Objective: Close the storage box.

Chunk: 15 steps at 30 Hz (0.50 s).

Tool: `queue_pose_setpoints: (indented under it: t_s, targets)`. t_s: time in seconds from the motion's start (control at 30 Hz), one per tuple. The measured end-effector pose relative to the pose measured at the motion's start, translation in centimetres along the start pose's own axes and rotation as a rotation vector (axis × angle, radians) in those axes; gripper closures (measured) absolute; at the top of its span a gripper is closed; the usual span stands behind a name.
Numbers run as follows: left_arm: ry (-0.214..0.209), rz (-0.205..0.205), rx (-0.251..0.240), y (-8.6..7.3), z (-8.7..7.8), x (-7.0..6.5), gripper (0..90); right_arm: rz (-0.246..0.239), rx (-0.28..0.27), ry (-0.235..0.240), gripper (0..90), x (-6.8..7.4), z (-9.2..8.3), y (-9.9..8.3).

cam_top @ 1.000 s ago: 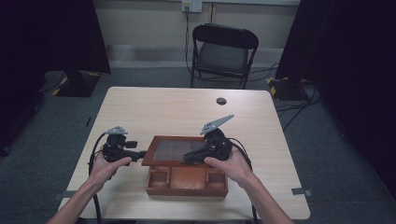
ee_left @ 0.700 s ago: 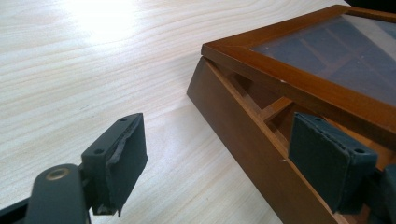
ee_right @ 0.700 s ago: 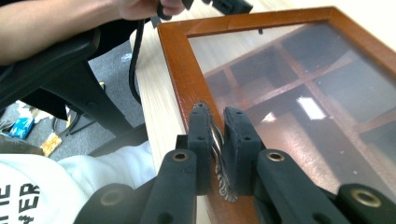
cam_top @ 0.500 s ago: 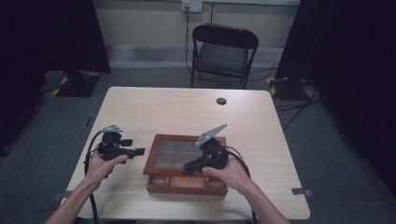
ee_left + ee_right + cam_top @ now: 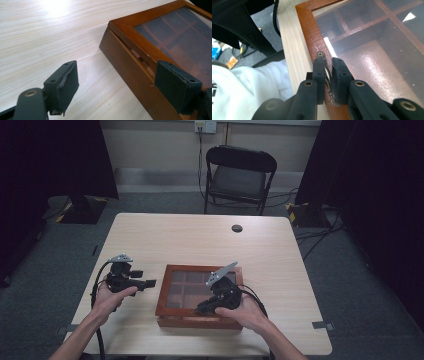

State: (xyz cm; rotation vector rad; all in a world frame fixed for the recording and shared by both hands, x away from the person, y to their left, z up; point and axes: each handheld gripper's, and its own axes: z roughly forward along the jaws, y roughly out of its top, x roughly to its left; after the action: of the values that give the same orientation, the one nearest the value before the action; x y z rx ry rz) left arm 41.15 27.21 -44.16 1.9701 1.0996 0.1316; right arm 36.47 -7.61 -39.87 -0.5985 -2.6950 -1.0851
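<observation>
Step in hand: as I read it, closing the lid of the box by its metal handle; the lid looks nearly down, with a thin gap along the seam in the left gripper view.
Right gripper: jaws pinched tight on the handle at the lid's front rail, the gripper angled down over the near edge of the box.
Left gripper: jaws apart and holding nothing, hovering just beside the box's left side; one pad stands over bare table, the other over the box's edge.
Doing it well: lower the lid slowly and straight down so the hinges do not twist; keep the pinch square on the handle so it does not slip out sideways; let go only once the frame sits flat all round. The left gripper could steady the side wall if the box starts to slide.
Where the box is: on the near half of the table, between the person's two hands.
Which way it points: handle side towards the person, hinge side presumably away, towards the chair.
Long axis: left to right across the table, roughly parallel to its near edge.
Lid pane: glass, compartments visible beneath.
</observation>
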Motion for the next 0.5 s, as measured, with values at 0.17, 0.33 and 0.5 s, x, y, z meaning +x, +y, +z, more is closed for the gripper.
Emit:
queue_pose_setpoints:
  t_s: [0.17, 0.33, 0.5]
  targets:
    - [0.002, 0.011, 0.009, 0.0, 0.2, -0.2, 19.2, 0.002, 0.001, 0.009, 82.2, -0.1, 0.3, -0.3]
    - [0.002, 0.008, 0.003, 0.0, 0.1, -0.2, 19.2, 0.006, 0.045, 0.005, 82.3, -0.2, 1.3, -1.0]
    - [0.002, 0.006, 0.006, 0.0, 0.1, -0.1, 19.2, 0.007, 0.060, 0.005, 82.4, -0.2, 1.8, -1.2]
